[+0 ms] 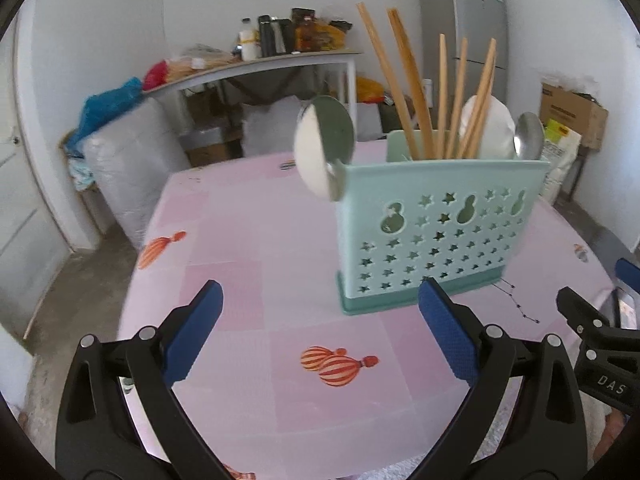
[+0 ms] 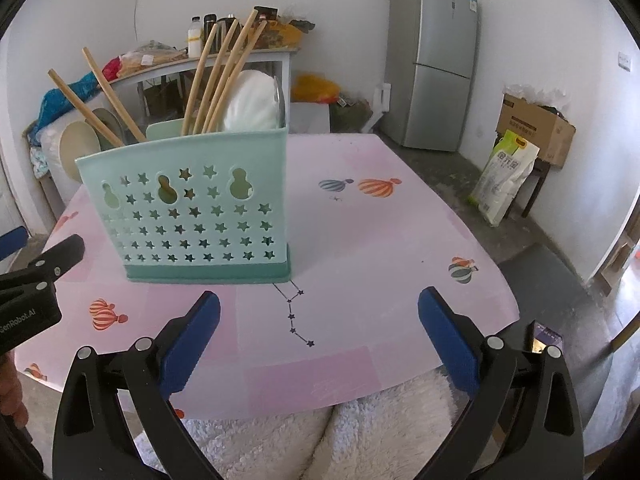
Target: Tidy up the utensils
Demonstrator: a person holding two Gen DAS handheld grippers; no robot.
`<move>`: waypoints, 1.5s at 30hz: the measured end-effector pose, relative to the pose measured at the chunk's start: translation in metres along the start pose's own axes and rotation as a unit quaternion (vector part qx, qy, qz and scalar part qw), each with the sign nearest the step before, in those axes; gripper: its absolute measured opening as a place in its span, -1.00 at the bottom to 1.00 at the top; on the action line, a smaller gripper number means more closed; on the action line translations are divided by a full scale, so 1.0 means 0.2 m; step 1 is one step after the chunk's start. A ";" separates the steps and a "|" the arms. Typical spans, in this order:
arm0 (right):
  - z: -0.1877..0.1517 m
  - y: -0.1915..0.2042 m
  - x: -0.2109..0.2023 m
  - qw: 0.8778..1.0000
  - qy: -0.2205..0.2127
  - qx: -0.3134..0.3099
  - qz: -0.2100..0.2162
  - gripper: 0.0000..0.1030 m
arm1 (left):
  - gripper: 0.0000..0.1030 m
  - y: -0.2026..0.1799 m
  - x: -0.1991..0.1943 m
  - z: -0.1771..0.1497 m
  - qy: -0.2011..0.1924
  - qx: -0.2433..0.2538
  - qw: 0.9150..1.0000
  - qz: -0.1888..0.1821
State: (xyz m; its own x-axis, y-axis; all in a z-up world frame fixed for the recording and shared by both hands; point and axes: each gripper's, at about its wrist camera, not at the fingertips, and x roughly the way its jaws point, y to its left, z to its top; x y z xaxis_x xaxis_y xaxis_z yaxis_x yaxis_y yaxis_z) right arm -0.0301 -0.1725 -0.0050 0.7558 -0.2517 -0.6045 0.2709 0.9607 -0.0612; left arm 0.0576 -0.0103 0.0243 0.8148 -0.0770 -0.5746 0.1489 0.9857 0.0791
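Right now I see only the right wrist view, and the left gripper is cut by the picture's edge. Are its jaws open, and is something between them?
Observer: The left gripper has its jaws open, nothing between them.
Operator: Behind the white spoon I see only a thin metal edge. What is it?
Observer: A metal spoon, bowl up, at that end of the holder.
Operator: And the pale disc behind the other end?
Observer: A green-and-white spoon, bowl up, at the holder's corner; inside or outside, I cannot tell.
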 end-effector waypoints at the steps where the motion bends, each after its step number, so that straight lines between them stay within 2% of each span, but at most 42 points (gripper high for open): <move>1: 0.00 0.00 0.00 1.000 0.000 0.000 0.000 0.87 | 0.83 0.00 0.00 0.00 0.003 -0.003 1.000 0.015; 6: 0.02 0.00 0.00 1.000 -0.002 0.005 0.000 0.87 | 0.83 0.04 -0.02 0.01 -0.008 -0.024 0.998 0.065; 15: 0.06 -0.02 0.02 1.000 0.001 0.007 0.000 0.87 | 0.83 0.12 0.00 0.00 0.010 -0.036 0.995 0.094; 21: 0.06 -0.01 0.02 1.000 -0.001 0.006 0.002 0.87 | 0.83 0.16 -0.02 0.01 0.009 -0.050 0.994 0.102; 45: 0.06 0.01 0.00 1.000 0.001 -0.002 0.001 0.87 | 0.83 0.19 0.05 0.01 0.037 -0.049 0.992 0.107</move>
State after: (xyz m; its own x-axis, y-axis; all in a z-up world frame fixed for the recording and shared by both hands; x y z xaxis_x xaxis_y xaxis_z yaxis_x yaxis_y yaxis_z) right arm -0.0225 -0.1727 0.0053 0.7556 -0.2489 -0.6058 0.2669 0.9617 -0.0623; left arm 0.0724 0.0269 0.0230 0.7777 0.1427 -0.6122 -0.0808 0.9885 0.1277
